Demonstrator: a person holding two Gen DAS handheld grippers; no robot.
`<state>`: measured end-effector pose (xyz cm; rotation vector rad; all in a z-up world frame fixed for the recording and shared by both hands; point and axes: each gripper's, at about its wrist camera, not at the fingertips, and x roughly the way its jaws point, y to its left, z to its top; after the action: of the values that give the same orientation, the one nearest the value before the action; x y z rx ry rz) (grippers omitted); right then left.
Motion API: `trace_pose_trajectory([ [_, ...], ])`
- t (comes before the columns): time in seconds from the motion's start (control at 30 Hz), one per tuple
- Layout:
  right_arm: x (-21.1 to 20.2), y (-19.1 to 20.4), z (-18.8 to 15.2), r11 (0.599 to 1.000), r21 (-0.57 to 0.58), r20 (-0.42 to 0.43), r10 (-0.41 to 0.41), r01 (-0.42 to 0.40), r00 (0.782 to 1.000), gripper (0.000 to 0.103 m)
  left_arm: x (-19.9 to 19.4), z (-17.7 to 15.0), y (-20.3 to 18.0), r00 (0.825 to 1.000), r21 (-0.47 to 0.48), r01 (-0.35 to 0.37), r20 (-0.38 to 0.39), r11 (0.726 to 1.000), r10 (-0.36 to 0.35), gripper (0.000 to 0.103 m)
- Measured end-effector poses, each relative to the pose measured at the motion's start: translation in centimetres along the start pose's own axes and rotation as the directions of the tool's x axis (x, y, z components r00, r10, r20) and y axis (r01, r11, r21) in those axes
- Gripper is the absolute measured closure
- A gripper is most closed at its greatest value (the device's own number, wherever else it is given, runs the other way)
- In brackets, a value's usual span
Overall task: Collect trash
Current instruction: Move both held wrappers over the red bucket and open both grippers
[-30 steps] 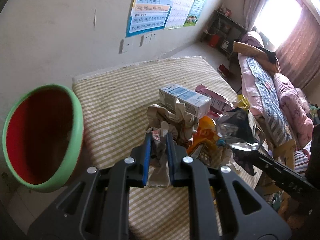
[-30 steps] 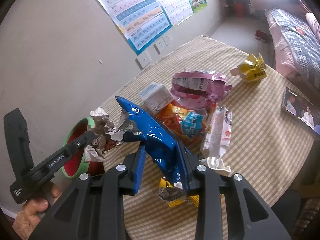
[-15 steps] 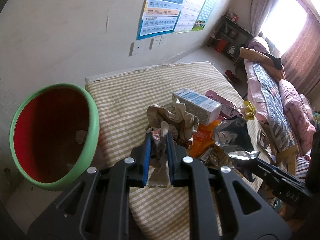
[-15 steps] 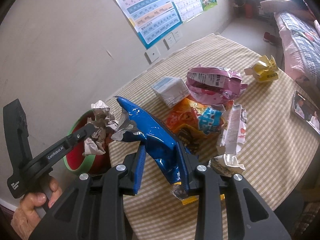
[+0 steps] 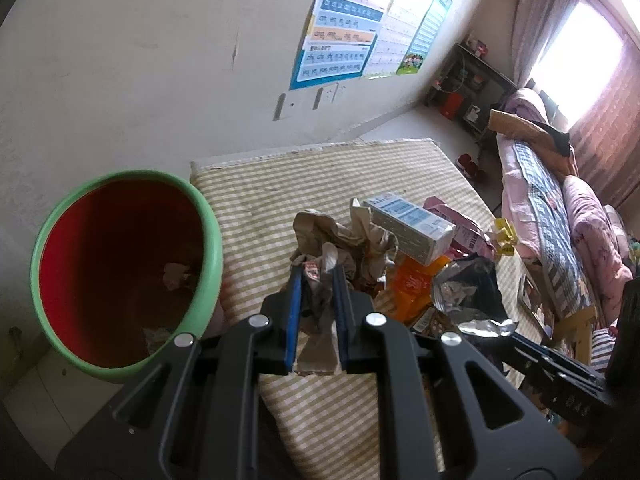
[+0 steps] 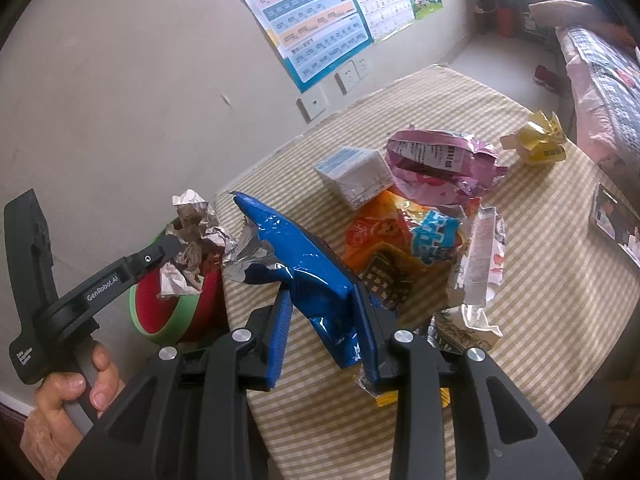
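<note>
we observe the left gripper clamped on crumpled grey-brown paper, beside the green-rimmed red bin. the right gripper pinches a blue foil wrapper, long axis pointing up-left. only the right view shows the phone.

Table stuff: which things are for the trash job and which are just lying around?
Trash job: crumpled paper in the left gripper, blue wrapper in the right gripper, green bin, carton, pink bag, orange bag.
Lying around: phone, wall posters, bed.
</note>
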<state>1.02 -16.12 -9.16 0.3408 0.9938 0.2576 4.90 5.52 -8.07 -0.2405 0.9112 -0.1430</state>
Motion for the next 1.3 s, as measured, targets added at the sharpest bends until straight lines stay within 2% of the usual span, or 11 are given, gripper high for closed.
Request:
trace_pose_trajectory([
  [0.3, 0.7, 1.8, 0.1, 0.999, -0.041, -0.022, 0.009, -0.010, 1.000, 0.072, -1.3, 0.1, 2.3, 0.999, -0.048, -0.025, 0.034, 0.999, 0.027, 0.088],
  [0.53, 2.0, 4.7, -0.1, 0.994, -0.110, -0.051, 0.015, -0.020, 0.999, 0.072, -2.7, 0.1, 4.9, 0.995, -0.075, -0.065, 0.073, 0.995, 0.070, 0.088],
  [0.7, 3.3, 6.8, -0.2, 0.988, -0.151, -0.078, 0.020, -0.031, 0.997, 0.072, -2.8, -0.1, 7.0, 0.993, -0.104, -0.084, 0.074, 0.991, 0.092, 0.088],
  [0.97, 6.2, 10.9, -0.3, 0.970, -0.237, -0.133, 0.017, -0.048, 0.991, 0.072, -2.9, -0.9, 11.6, 0.986, -0.187, -0.142, 0.065, 0.972, 0.156, 0.088],
  [1.3, 10.8, 16.8, 1.9, 0.947, -0.298, -0.182, 0.063, -0.117, 0.981, 0.072, -3.6, -1.4, 16.4, 0.971, -0.267, -0.212, 0.051, 0.940, 0.233, 0.088],
])
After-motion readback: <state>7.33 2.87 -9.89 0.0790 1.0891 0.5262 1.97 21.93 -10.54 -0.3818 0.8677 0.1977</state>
